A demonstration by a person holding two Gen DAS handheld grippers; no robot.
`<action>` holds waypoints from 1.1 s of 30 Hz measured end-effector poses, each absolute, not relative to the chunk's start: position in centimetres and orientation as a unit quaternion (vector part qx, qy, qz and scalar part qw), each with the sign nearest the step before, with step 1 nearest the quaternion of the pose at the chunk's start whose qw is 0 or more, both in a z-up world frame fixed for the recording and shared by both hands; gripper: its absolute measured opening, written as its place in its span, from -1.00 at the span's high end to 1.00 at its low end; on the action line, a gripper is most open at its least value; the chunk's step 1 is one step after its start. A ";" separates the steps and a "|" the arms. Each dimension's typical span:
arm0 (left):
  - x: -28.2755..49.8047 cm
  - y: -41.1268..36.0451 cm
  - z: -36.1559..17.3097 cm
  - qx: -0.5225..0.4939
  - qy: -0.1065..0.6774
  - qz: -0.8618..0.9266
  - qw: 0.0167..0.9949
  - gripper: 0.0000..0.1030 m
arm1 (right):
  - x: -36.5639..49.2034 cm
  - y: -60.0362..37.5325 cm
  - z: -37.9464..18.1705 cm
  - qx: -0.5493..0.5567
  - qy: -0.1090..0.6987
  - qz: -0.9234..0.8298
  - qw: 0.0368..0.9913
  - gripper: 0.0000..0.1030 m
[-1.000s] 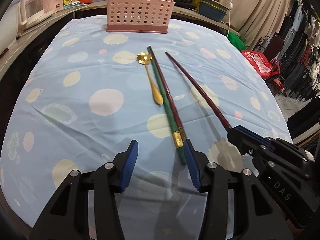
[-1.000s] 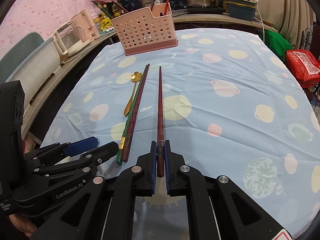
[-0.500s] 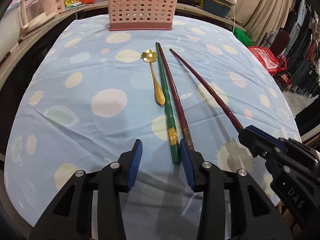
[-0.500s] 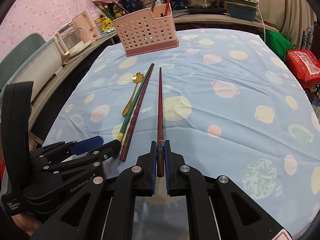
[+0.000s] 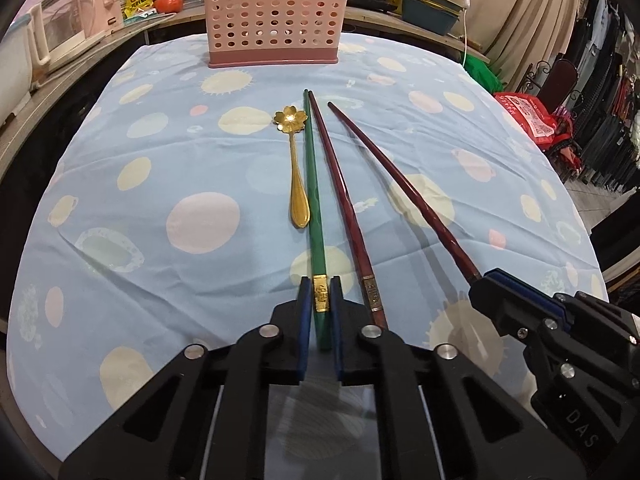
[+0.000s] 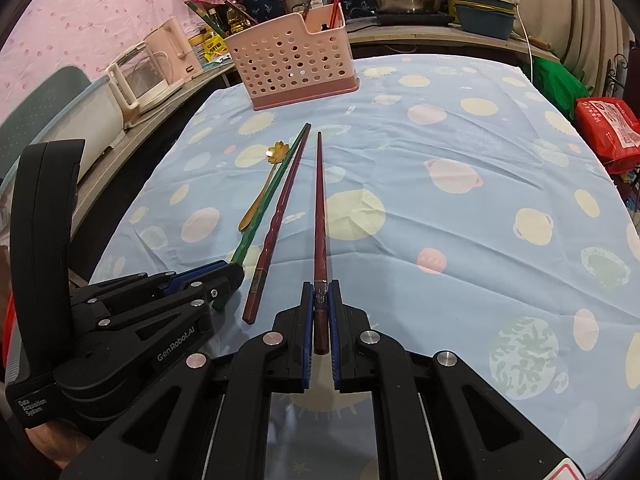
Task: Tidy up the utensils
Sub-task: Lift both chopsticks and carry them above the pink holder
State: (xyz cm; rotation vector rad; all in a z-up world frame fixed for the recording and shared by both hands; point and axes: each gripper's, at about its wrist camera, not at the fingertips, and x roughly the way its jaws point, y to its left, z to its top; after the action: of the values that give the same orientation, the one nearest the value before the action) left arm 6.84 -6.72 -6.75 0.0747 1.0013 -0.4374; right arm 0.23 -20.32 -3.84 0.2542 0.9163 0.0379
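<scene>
Green chopstick (image 5: 316, 240) just got clamped by the left gripper (image 5: 320, 316); right gripper (image 6: 320, 312) pinches the far-right red chopstick (image 6: 320, 216); lift both level.

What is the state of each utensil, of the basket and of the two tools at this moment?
Left tool: has just been closing, now shut on the green chopstick.
Right tool: shut on one dark red chopstick.
Green chopstick: flat on the cloth, thick end gripped.
Gripped dark red chopstick: thick end held.
Second dark red chopstick: loose, beside the green one.
Gold spoon: loose, lying flat.
Pink basket: upright, already holding some utensils.
</scene>
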 end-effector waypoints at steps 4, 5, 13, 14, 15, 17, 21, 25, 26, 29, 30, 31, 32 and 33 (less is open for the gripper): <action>6.5 -6.6 -6.5 0.031 0.478 -0.217 0.851 0.86 | 0.2 -20.2 -3.7 0.121 0.439 0.018 0.890 0.86; 6.4 -6.5 -6.5 0.030 0.478 -0.218 0.850 0.86 | 0.2 -20.2 -3.7 0.121 0.438 0.018 0.891 0.86; 5.6 -4.8 -4.0 0.011 0.464 -0.219 0.858 0.87 | -0.5 -20.5 -1.7 0.121 0.418 0.019 0.900 0.86; 5.5 -4.7 -3.6 0.009 0.461 -0.219 0.860 0.87 | -0.6 -20.5 -1.4 0.122 0.414 0.019 0.902 0.86; 5.4 -4.5 -3.1 0.008 0.457 -0.219 0.862 0.87 | -0.8 -20.6 -0.9 0.122 0.410 0.020 0.904 0.86; 5.3 -4.0 -2.1 0.001 0.448 -0.218 0.867 0.87 | -1.1 -20.6 0.0 0.121 0.400 0.020 0.908 0.86; 5.1 -3.4 0.0 -0.006 0.430 -0.219 0.876 0.87 | -1.5 -20.8 1.9 0.120 0.383 0.020 0.916 0.86; 4.9 -2.8 2.6 -0.013 0.405 -0.220 0.887 0.87 | -1.6 -21.1 4.1 0.119 0.363 0.020 0.924 0.86; 4.9 -2.8 3.2 -0.013 0.399 -0.221 0.890 0.87 | -1.6 -21.2 4.6 0.120 0.359 0.020 0.926 0.86; 5.0 -2.6 5.4 -0.014 0.376 -0.224 0.899 0.87 | -1.5 -21.8 6.6 0.119 0.341 0.018 0.932 0.86; 5.1 -2.5 6.0 -0.015 0.371 -0.224 0.901 0.87 | -1.4 -21.9 7.2 0.116 0.335 0.017 0.935 0.86; 5.3 -2.4 6.8 -0.015 0.363 -0.225 0.904 0.87 | -1.2 -22.0 8.0 0.112 0.328 0.015 0.938 0.86; 5.5 -2.4 7.4 -0.015 0.358 -0.225 0.906 0.87 | -1.1 -22.0 8.7 0.108 0.320 0.013 0.941 0.86; 5.6 -2.3 8.0 -0.014 0.350 -0.224 0.909 0.87 | -1.0 -22.1 9.3 0.105 0.315 0.012 0.943 0.87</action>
State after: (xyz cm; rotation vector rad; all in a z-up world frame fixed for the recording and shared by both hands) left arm 5.64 -2.25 8.05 -0.0289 0.7229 -0.4614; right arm -1.02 -22.14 9.35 0.2149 0.6416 0.0236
